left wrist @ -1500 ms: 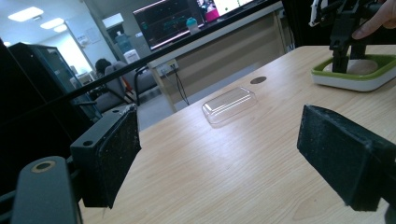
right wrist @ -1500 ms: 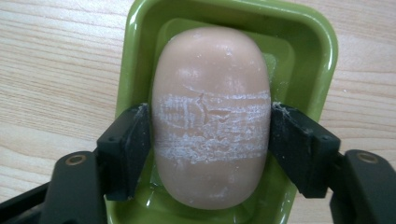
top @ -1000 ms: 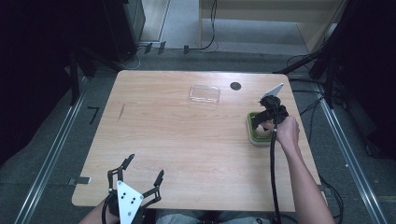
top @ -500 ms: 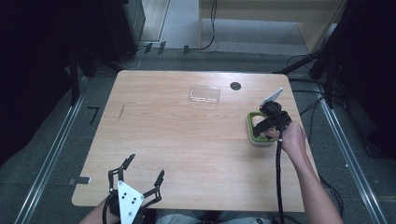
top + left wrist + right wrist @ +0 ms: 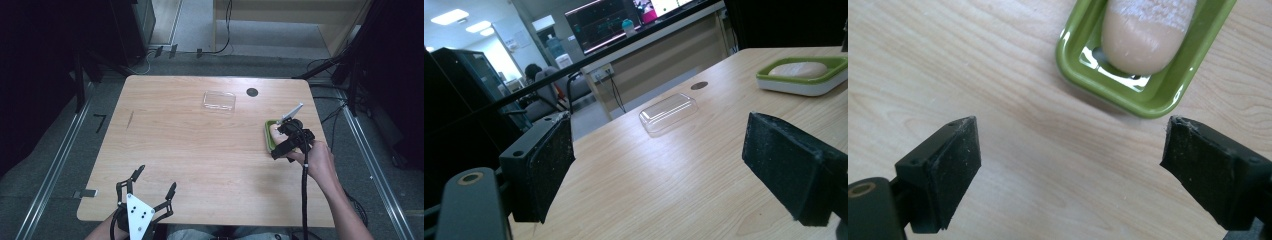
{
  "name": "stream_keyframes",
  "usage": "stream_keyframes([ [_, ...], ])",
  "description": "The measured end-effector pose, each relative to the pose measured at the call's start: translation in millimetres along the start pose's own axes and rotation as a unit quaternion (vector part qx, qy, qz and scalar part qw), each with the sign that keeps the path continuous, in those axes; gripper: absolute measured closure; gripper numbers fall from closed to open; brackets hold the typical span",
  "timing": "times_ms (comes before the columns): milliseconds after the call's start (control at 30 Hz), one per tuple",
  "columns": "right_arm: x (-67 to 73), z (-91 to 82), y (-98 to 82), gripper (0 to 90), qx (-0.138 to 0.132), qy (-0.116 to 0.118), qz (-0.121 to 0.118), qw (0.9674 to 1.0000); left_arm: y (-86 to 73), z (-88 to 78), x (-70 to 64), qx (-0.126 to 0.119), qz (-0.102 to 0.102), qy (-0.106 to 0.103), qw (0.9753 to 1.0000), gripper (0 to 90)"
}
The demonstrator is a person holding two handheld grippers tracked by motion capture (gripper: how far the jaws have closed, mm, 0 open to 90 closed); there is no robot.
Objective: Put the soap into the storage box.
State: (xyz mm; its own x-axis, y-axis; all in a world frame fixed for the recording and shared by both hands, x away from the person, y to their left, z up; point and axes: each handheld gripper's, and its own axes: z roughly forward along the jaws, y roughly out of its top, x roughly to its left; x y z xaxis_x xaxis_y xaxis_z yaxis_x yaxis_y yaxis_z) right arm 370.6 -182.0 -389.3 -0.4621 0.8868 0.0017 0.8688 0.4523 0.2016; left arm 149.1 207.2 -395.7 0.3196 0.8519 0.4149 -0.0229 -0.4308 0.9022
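The bar of soap (image 5: pixel 1148 35), pale beige and oval, lies inside the green soap dish (image 5: pixel 1083 75), which sits on the wooden table (image 5: pixel 200 150) near its right edge, about midway between the near and far sides. In the right gripper view one rounded end of the soap rests on the dish's slotted floor, the green rim running around it. The right gripper (image 5: pixel 285 145) hovers just at the near side of the dish, above the bare wood; its jaws have just been opening and now stand spread wide with nothing between them, the dish lying beyond the pads and untouched. The person's right hand (image 5: pixel 317 162) holds this gripper from the near right, and its black cable trails back along the forearm. Farther off, toward the far side of the table and a little right of centre, a clear plastic lid (image 5: pixel 219 101) lies flat on the wood, well apart from the dish, with a small dark round hole (image 5: pixel 252 92) in the tabletop just to its right. At the near left corner the left gripper (image 5: pixel 152 187) rests over the table's edge, its jaws spread and empty, pointing across the table toward the lid and the dish.
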Motion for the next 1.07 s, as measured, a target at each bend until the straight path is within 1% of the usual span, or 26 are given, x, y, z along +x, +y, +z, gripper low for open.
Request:
stream_keyframes([
  [133,4.9,-2.0,-11.0,8.9,-0.001,0.004,-0.012,0.9999,0.1,0.1,-0.2,0.000,0.000,0.000,1.0000,13.8],
  [200,8.5,-2.2,-16.8,8.9,-0.001,0.001,-0.017,0.9999,0.1,0.1,-0.4,0.000,0.000,0.000,1.0000,13.8],
  [467,25.5,-1.0,-39.4,9.7,0.001,0.002,-0.040,0.9992,0.1,0.1,-0.2,0.000,0.000,0.000,1.0000,13.8],
  [533,30.4,1.8,-45.1,10.6,0.008,0.004,-0.046,0.9989,0.2,0.2,-0.1,-0.001,-0.001,0.000,1.0000,13.8],
  [567,31.5,3.4,-47.3,11.2,0.007,0.005,-0.050,0.9987,0.2,0.1,-0.1,0.000,0.000,0.000,1.0000,13.8],
  [700,38.1,11.9,-59.5,11.7,0.016,0.009,-0.051,0.9985,0.2,0.6,-0.1,0.000,0.000,0.000,1.0000,13.8],
  [733,39.2,14.7,-62.1,11.7,0.019,0.012,-0.054,0.9983,0.3,0.6,-0.2,0.002,0.001,0.000,1.0000,13.8],
  [767,39.2,14.7,-62.1,11.7,0.019,0.012,-0.054,0.9983,0.3,0.6,-0.2,0.002,0.001,0.000,1.0000,13.8],
  [867,44.3,25.9,-72.4,11.8,0.034,0.012,-0.053,0.9980,0.5,0.8,-0.4,0.001,0.002,-0.001,1.0000,13.8],
  [900,44.7,29.1,-74.6,11.8,0.035,0.013,-0.061,0.9974,0.6,0.7,-0.3,0.001,0.001,-0.001,1.0000,13.8],
  [1033,48.2,37.3,-79.3,12.0,0.050,0.012,-0.060,0.9969,0.9,1.3,-0.6,0.000,0.000,0.000,1.0000,13.8],
  [1067,48.3,38.8,-79.2,12.0,0.051,0.013,-0.066,0.9964,0.9,1.3,-0.6,0.000,0.000,0.000,1.0000,13.8],
])
